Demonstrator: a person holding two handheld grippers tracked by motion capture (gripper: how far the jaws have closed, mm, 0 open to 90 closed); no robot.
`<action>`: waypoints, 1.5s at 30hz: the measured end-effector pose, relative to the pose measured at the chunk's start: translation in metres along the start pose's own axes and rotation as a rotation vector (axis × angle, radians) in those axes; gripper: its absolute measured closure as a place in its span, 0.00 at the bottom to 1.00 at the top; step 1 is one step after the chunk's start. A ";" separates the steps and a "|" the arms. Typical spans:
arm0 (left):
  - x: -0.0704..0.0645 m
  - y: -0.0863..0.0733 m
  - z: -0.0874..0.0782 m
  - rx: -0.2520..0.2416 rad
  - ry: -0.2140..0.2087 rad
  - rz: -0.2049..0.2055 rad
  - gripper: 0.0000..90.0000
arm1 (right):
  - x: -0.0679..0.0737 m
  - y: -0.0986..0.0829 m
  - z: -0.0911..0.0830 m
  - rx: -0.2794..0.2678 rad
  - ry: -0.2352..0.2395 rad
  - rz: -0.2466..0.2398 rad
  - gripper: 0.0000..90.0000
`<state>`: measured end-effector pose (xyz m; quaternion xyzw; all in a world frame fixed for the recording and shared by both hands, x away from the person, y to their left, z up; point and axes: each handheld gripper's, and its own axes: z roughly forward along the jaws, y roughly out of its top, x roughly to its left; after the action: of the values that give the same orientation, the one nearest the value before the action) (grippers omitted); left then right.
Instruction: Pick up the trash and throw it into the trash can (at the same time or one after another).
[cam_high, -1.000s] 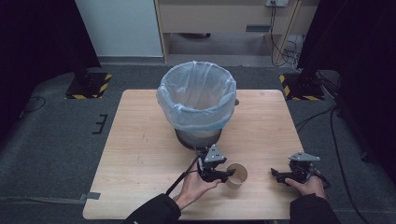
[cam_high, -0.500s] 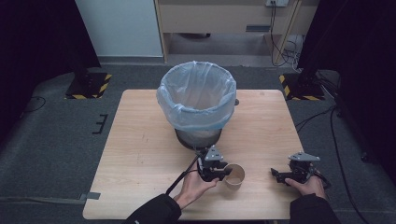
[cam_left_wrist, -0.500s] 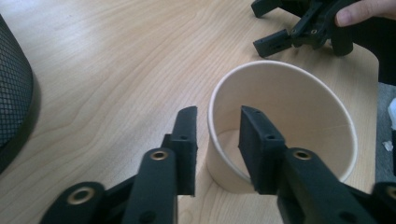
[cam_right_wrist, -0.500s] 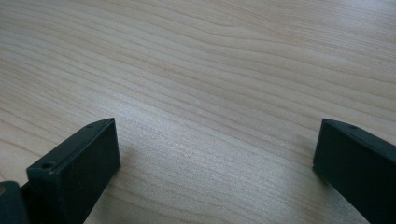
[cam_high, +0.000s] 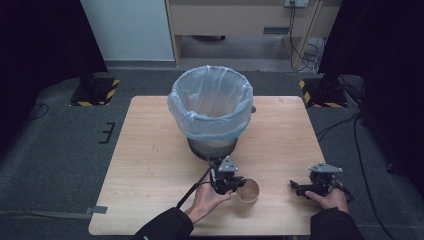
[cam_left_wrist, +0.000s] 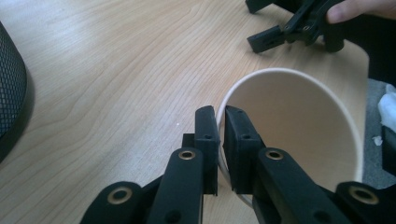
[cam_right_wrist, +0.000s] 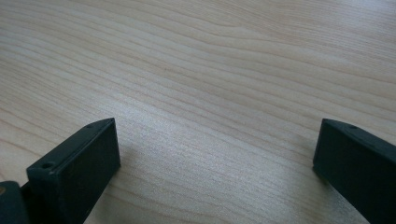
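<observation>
- The left gripper (cam_high: 239, 184) has its jaws clamped on the rim of the paper cup (cam_high: 248, 190), one jaw inside the wall and one outside (the left gripper view shows this best); the cup lies tipped on the wooden table (cam_high: 150, 165), near its front edge
- The right gripper (cam_high: 299, 188) rests low over bare wood, well apart from the cup; its jaws stand wide apart
- The lined bin (cam_high: 210, 107) stands just behind the left gripper
</observation>
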<state>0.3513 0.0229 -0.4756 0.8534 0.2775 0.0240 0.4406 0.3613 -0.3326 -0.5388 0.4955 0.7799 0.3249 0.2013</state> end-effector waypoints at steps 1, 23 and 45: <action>0.000 0.000 0.000 0.000 0.000 0.000 0.94 | 0.000 0.000 0.000 0.000 0.000 0.000 0.01; -0.009 0.016 -0.047 -0.141 0.028 0.055 0.94 | 0.000 0.000 0.000 0.000 0.000 0.000 0.01; -0.003 0.050 -0.128 -0.392 0.069 0.045 0.94 | 0.000 0.000 0.000 0.000 0.000 -0.001 0.01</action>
<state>0.3353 0.0932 -0.3587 0.7558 0.2634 0.1166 0.5880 0.3613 -0.3326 -0.5388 0.4954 0.7801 0.3248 0.2015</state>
